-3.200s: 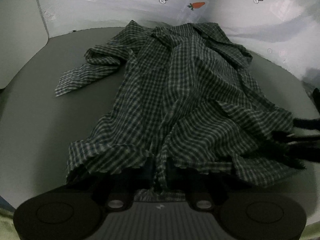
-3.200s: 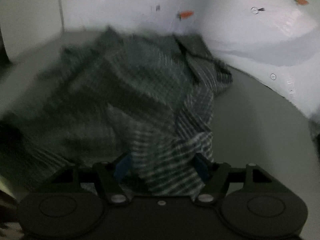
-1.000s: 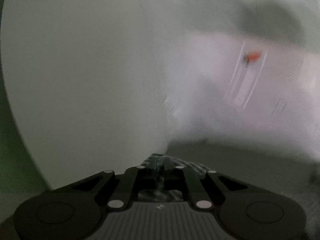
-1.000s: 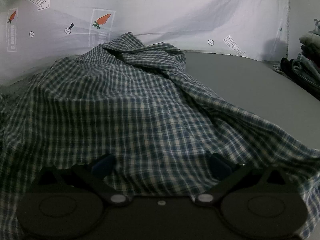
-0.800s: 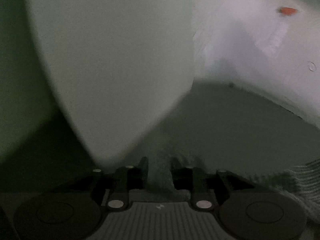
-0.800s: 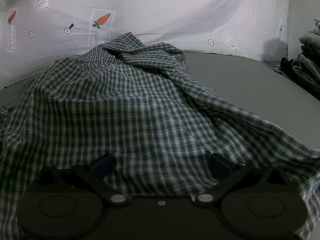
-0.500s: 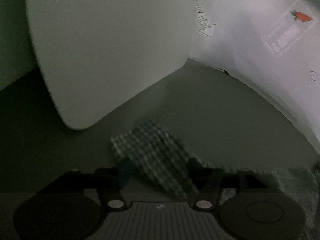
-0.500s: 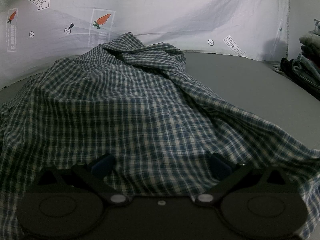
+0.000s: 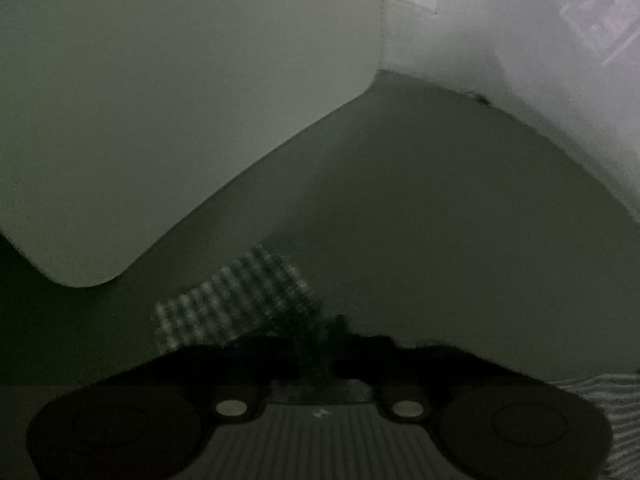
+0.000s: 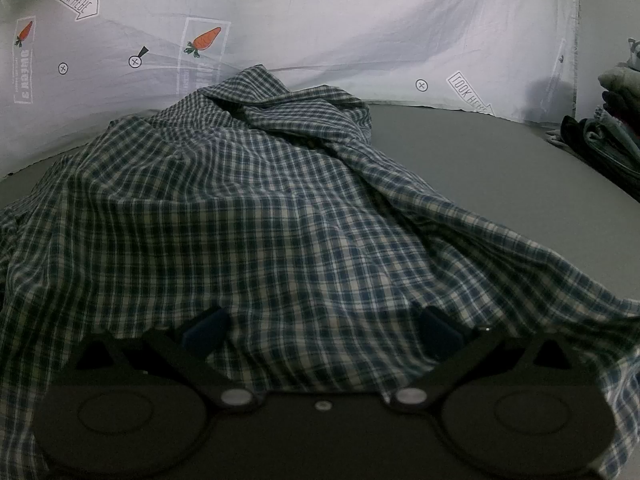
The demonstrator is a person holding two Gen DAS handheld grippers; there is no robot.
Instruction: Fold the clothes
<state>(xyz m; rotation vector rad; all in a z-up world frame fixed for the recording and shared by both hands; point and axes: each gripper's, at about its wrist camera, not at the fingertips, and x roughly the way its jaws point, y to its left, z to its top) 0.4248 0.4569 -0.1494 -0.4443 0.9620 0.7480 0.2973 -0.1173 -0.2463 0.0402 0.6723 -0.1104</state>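
That floppy blue-and-white checked cotton shirt (image 10: 260, 216) lies rumpled, left claw (image 9: 316, 354) pinching its cuff, right claw (image 10: 320, 324) spread wide.

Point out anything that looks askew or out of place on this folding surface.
The checked shirt is not flat: it lies rumpled and bunched, ridged with creases toward the printed backdrop sheet. The right gripper sits open with the cloth draped between its fingers. The left gripper pinches a stray checked corner. Nothing looks torn or spilled.
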